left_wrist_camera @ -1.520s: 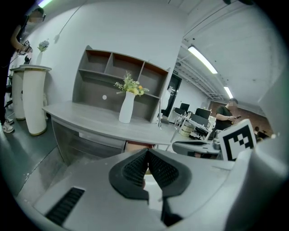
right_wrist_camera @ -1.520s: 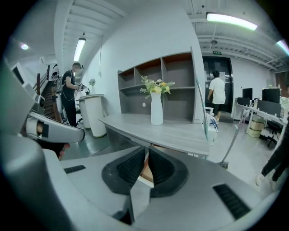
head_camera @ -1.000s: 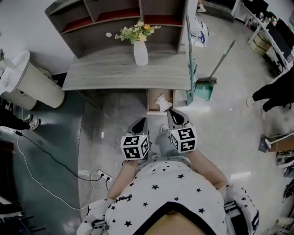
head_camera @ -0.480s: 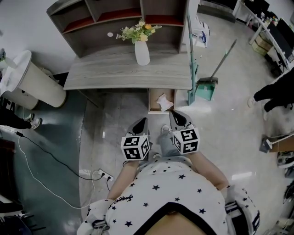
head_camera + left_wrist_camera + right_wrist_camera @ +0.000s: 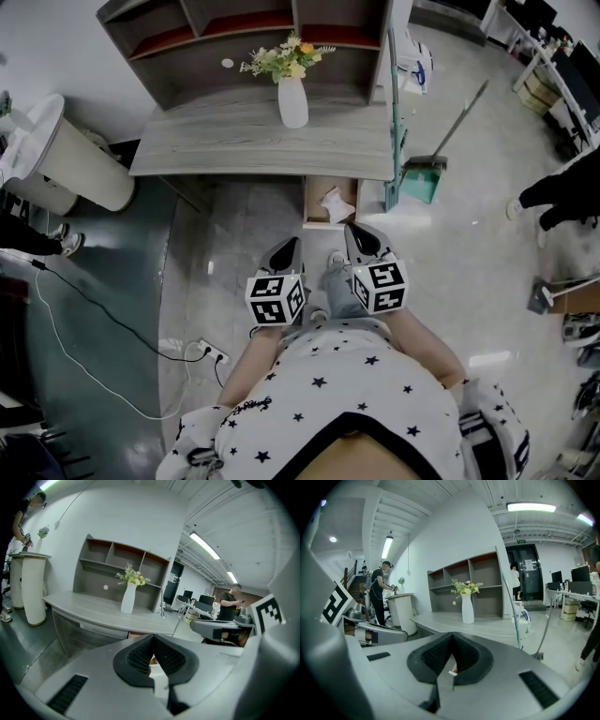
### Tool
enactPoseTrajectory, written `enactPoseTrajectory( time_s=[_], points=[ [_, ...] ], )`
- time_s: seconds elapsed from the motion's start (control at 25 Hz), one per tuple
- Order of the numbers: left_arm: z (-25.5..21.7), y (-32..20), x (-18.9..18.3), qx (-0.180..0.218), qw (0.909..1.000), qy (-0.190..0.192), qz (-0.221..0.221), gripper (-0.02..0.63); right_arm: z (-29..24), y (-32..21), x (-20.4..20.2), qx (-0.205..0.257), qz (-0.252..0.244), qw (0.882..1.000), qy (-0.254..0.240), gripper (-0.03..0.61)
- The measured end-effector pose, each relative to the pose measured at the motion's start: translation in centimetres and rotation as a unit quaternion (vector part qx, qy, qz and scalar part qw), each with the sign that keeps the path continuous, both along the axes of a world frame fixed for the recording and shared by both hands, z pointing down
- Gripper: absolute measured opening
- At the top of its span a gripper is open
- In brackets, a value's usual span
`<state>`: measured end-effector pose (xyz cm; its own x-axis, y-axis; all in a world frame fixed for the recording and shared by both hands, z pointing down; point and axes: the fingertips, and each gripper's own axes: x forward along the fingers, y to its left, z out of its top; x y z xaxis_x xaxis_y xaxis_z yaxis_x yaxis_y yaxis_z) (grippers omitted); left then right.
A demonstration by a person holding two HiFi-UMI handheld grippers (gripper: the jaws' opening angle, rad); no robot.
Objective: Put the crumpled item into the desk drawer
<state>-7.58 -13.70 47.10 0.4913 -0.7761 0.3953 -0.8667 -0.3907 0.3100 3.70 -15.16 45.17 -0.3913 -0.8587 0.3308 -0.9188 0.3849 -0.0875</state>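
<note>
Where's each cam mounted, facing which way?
Head view: on the person's head, steeply down at desk, open drawer, floor; shirt, left claw, right claw show.
Left gripper view: on left claw, along its shut jaws toward the desk; right claw at right edge.
Right gripper view: on right claw, same heading, jaws shut; left claw at left edge.
Shared: all three show the vase.

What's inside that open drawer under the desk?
A crumpled white item lies in the drawer. The drawer's back part is covered by the desktop, so anything there can't be seen.
</note>
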Motion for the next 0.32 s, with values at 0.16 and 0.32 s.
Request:
enactPoseTrajectory(
  time_s=[0.16,0.32],
  points=[
    [-0.13,-0.24,-0.17,0.001,1.0,0.0,-0.003,0.012,-0.23,-0.35,-0.13,0.003,-0.001,1.0,-0.005,-0.008],
    [-0.17,-0.36,-0.25,0.001,1.0,0.002,-0.006,0.012,-0.27,-0.5,-0.24,0.002,-0.004,1.0,-0.008,-0.008]
  ],
)
